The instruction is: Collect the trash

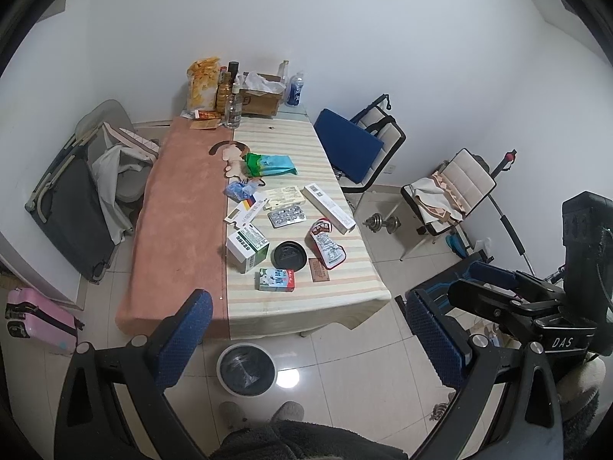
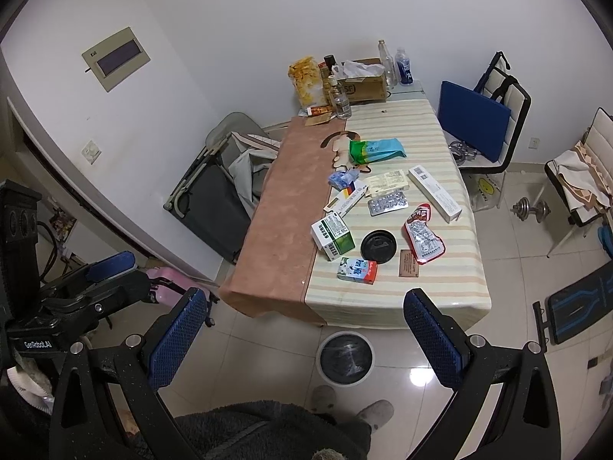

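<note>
The desk (image 1: 184, 230), half pink cloth and half striped, fills the middle of both views. A lined bin (image 1: 247, 368) stands on the floor at its near end, at six o'clock. Litter spreads across the stripes: green bag (image 1: 270, 165), white-green box (image 1: 247, 247), black lid (image 1: 288, 256), milk carton (image 1: 276, 280). Left tongs (image 1: 306, 349) and right tongs (image 2: 306, 337) both gape wide, holding nothing.
</note>
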Demonstrator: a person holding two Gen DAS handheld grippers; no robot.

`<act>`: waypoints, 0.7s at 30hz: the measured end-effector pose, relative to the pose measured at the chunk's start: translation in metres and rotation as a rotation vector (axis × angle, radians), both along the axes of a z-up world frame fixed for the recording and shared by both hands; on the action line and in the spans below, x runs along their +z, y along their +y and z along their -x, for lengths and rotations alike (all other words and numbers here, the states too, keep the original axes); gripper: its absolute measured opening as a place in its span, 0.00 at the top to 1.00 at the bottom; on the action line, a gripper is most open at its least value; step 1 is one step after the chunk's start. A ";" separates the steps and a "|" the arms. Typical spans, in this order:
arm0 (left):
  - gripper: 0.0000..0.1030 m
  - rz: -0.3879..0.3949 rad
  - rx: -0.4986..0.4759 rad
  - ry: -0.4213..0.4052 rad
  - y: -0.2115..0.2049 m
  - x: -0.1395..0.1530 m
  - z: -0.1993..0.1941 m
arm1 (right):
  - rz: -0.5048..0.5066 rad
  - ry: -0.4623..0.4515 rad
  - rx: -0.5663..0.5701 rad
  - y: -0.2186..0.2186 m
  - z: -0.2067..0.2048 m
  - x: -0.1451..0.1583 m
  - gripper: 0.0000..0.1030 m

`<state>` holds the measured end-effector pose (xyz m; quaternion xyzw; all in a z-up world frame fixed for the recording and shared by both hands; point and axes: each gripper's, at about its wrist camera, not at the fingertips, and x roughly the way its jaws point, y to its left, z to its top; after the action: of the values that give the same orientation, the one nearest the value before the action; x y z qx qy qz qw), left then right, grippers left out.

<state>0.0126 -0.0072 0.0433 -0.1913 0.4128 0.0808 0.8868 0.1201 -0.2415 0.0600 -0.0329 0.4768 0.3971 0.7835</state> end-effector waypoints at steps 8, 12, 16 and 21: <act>0.00 0.003 -0.004 -0.002 -0.004 0.010 -0.007 | -0.001 0.004 0.001 -0.001 -0.002 0.000 0.00; 0.00 0.000 -0.004 -0.004 -0.006 0.004 -0.005 | -0.001 0.005 0.002 -0.002 -0.002 0.001 0.00; 0.00 0.000 -0.003 -0.006 -0.006 0.002 -0.003 | -0.002 0.003 0.001 -0.003 -0.003 0.000 0.00; 0.00 -0.001 -0.002 -0.007 -0.010 0.000 -0.006 | -0.005 0.004 0.002 -0.003 -0.003 0.001 0.00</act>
<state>0.0187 -0.0170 0.0433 -0.1907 0.4101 0.0795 0.8883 0.1234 -0.2443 0.0605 -0.0307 0.4772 0.3993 0.7822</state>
